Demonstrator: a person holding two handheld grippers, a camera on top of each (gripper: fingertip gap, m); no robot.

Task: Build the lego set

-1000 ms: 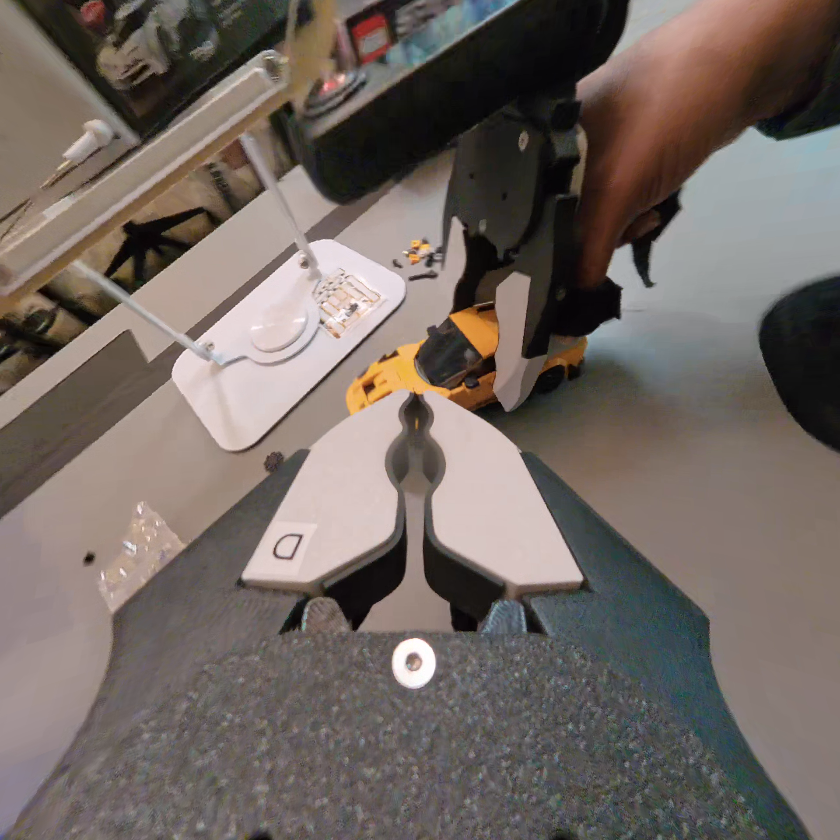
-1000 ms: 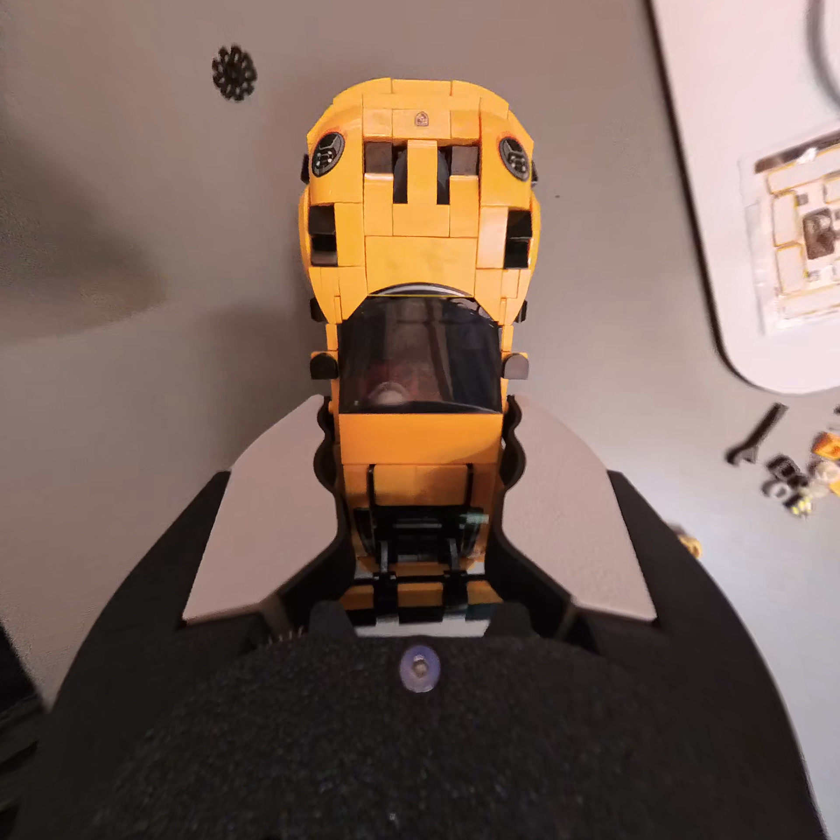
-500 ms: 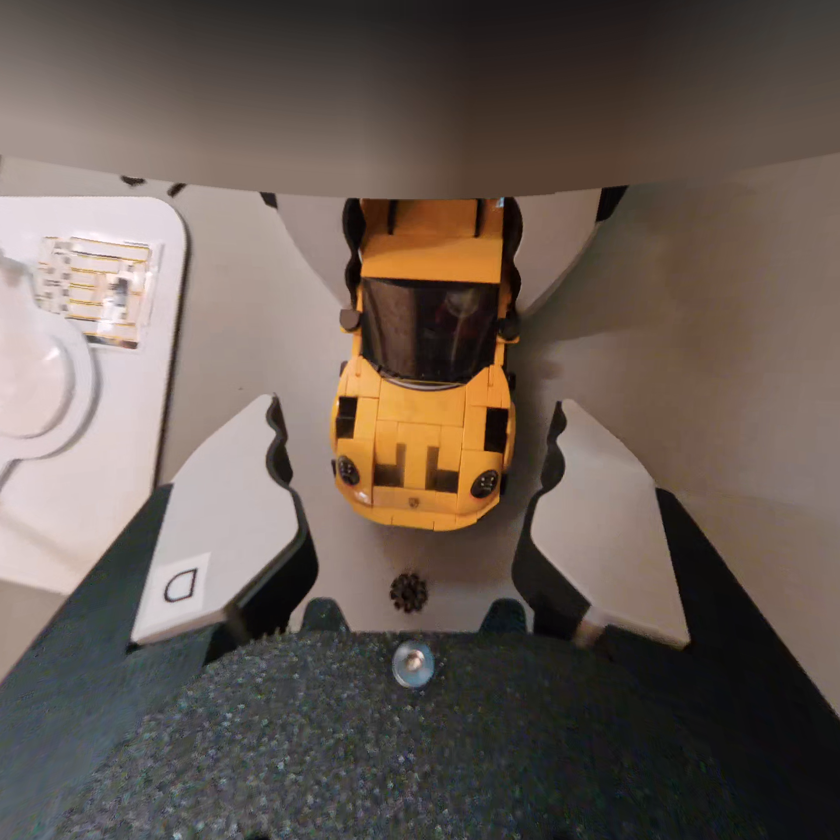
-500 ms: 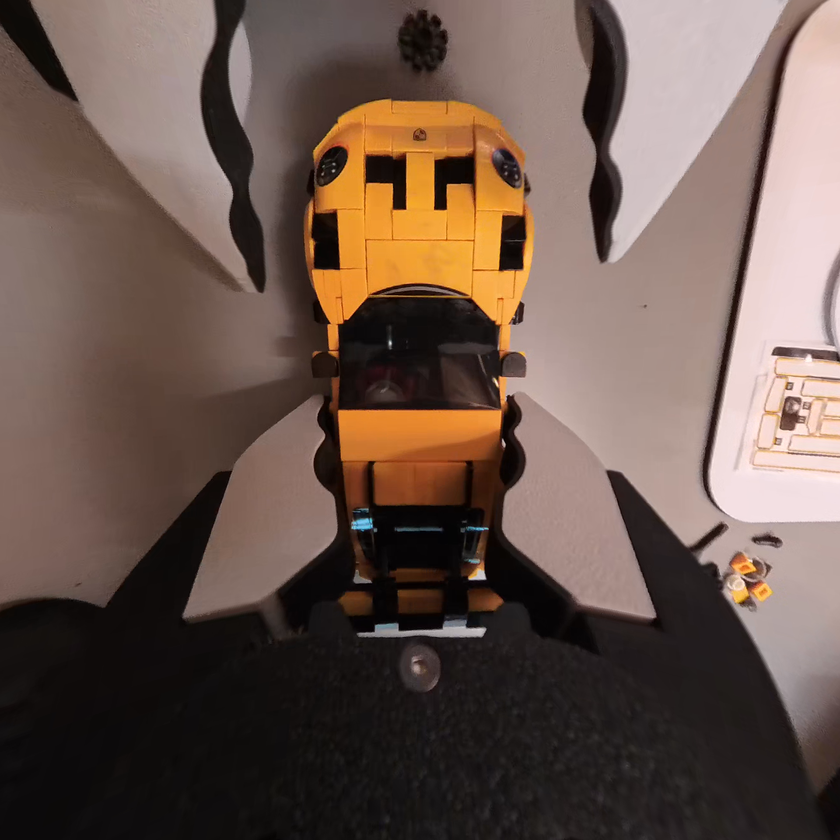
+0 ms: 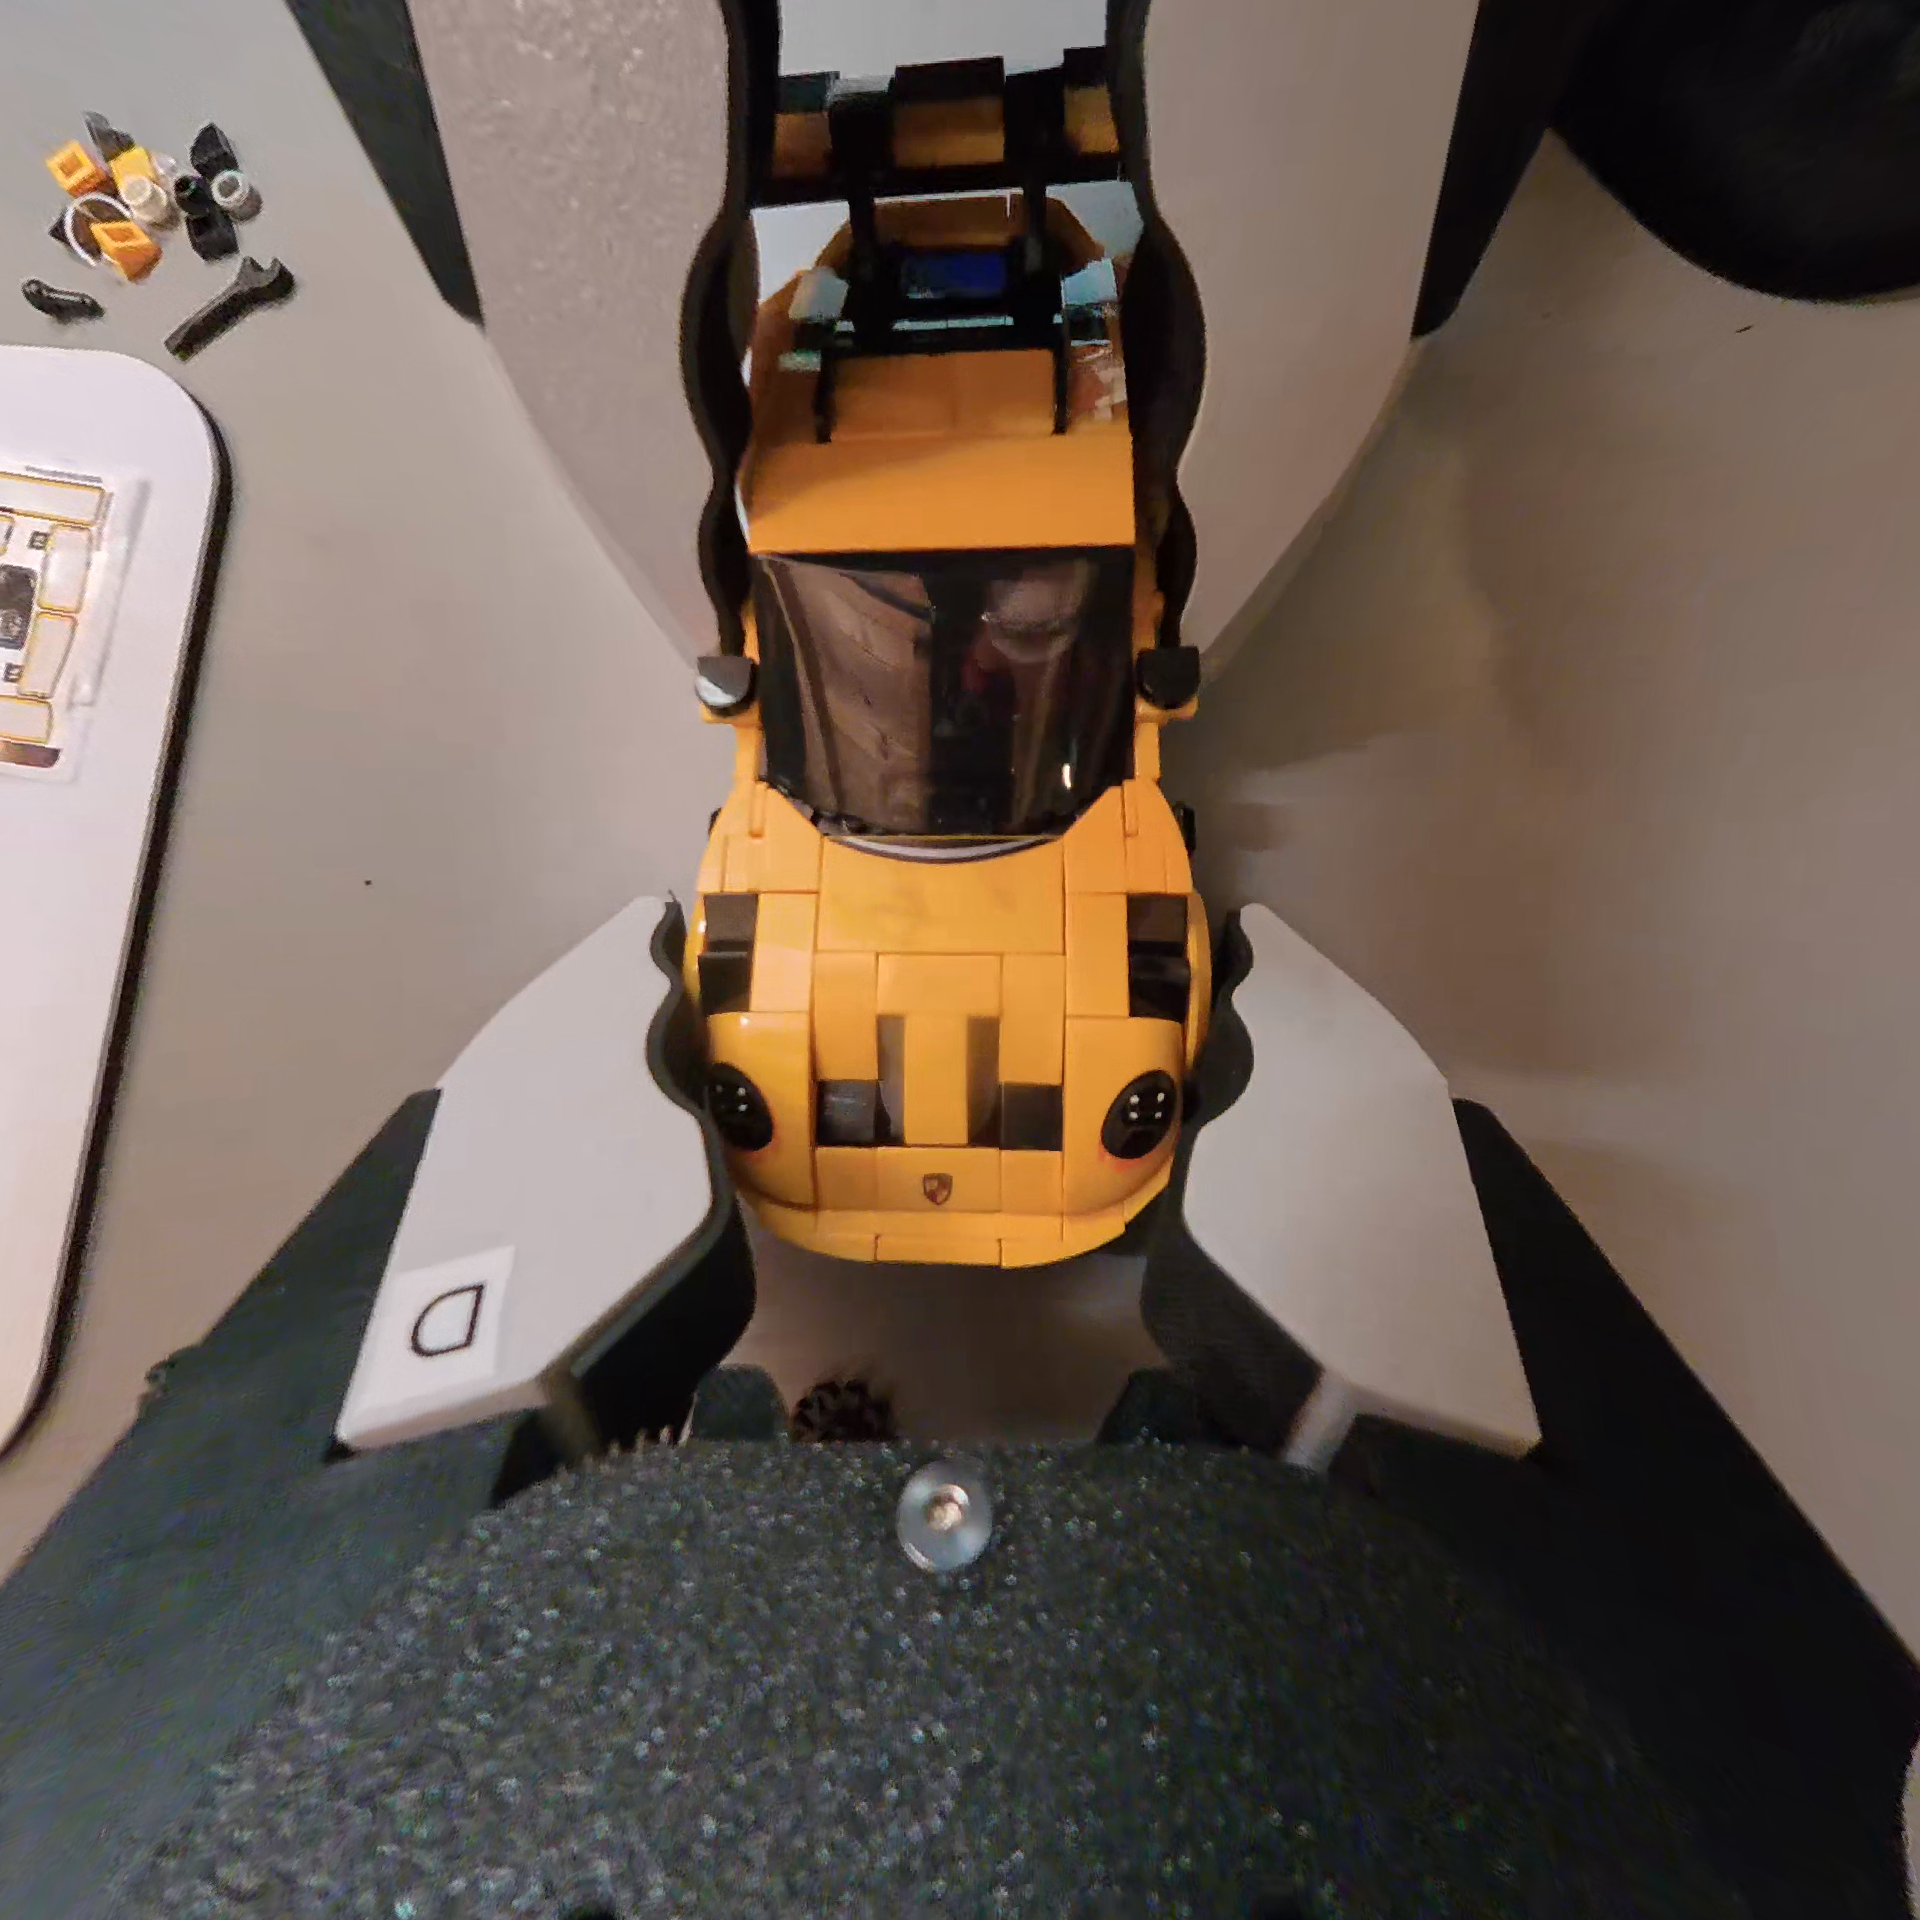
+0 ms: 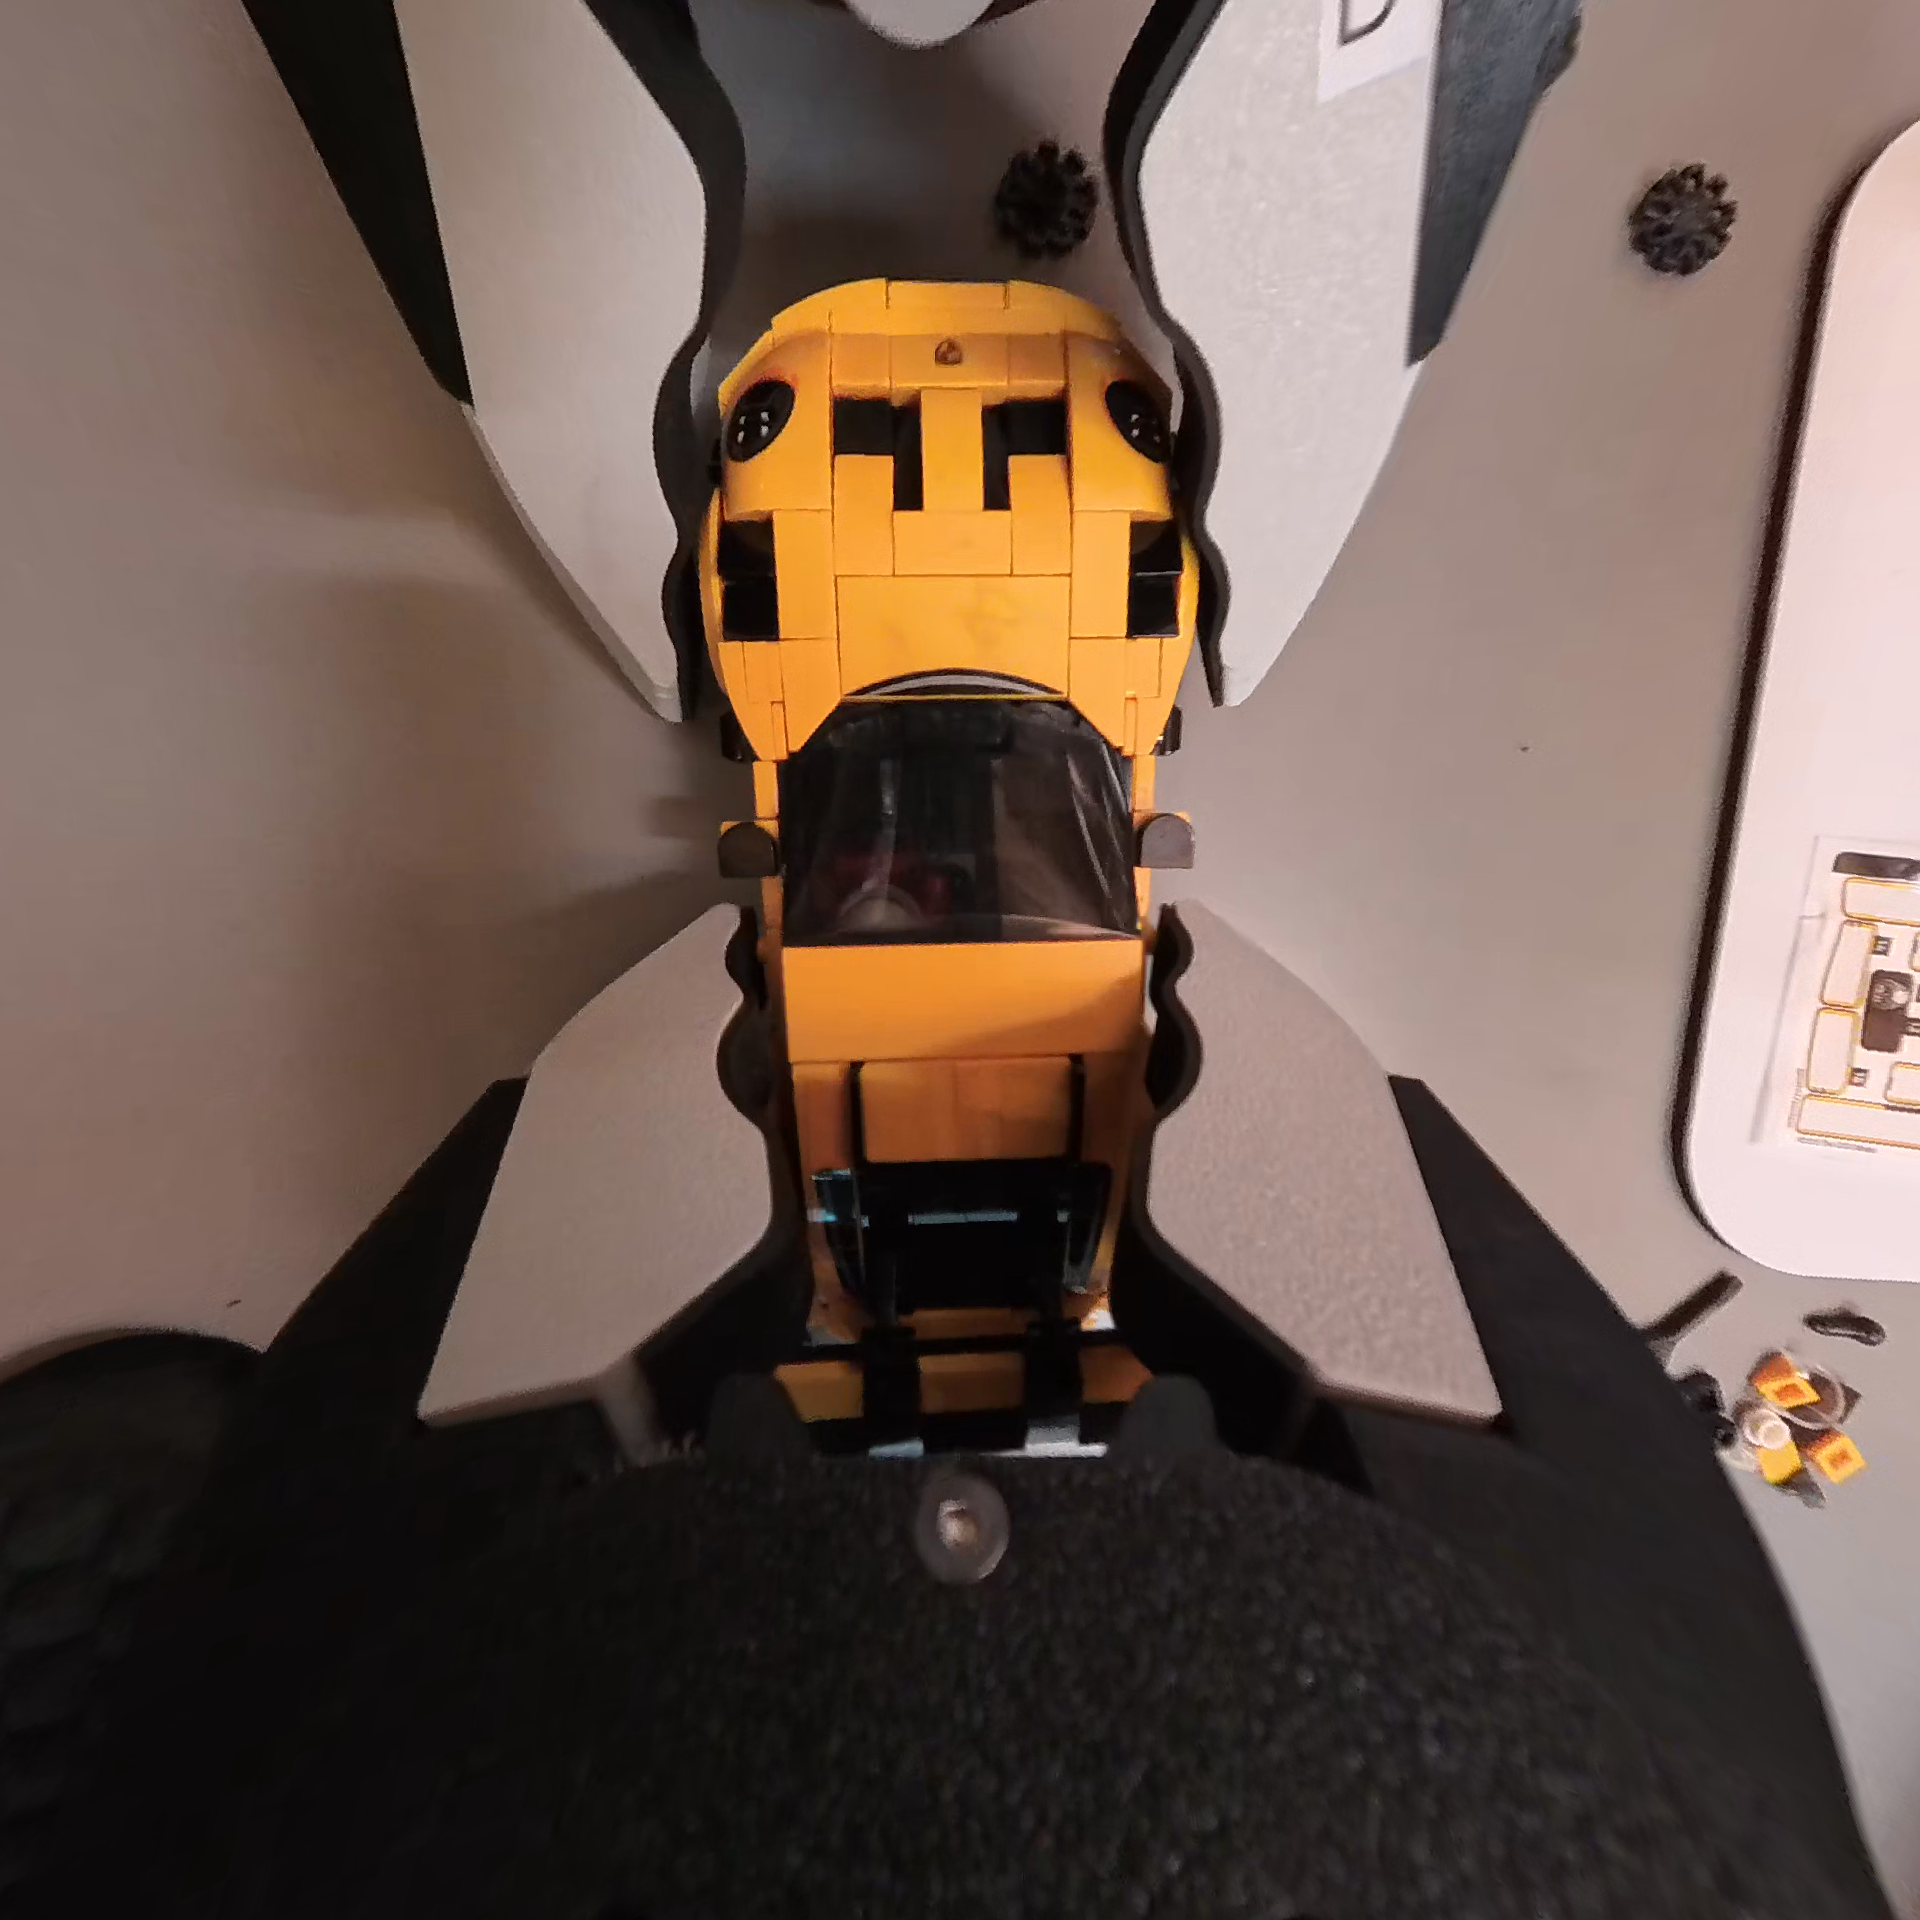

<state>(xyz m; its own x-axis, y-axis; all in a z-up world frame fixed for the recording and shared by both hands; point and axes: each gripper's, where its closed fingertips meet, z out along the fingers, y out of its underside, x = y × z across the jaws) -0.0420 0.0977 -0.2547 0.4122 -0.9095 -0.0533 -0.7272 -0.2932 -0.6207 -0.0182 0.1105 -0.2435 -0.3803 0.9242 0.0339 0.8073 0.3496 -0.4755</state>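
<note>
left gripper [image 5: 940, 1039]: white letter sticker | yellow car [image 5: 940, 935] nose: small crest | sticker sheet [image 5: 42, 623]: print unreadable

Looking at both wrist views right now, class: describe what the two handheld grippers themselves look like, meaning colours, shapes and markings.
The left gripper and right gripper look alike: a black speckled, grainy body with a silver screw at its centre, and two broad, flat, light-grey wedge-shaped fingers lined with black wavy pads. Only the left one bears a small white sticker on a finger. No cables or sleeves show.

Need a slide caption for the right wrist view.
Both claws, right and left, clamp the yellow lego car end to end.
</note>
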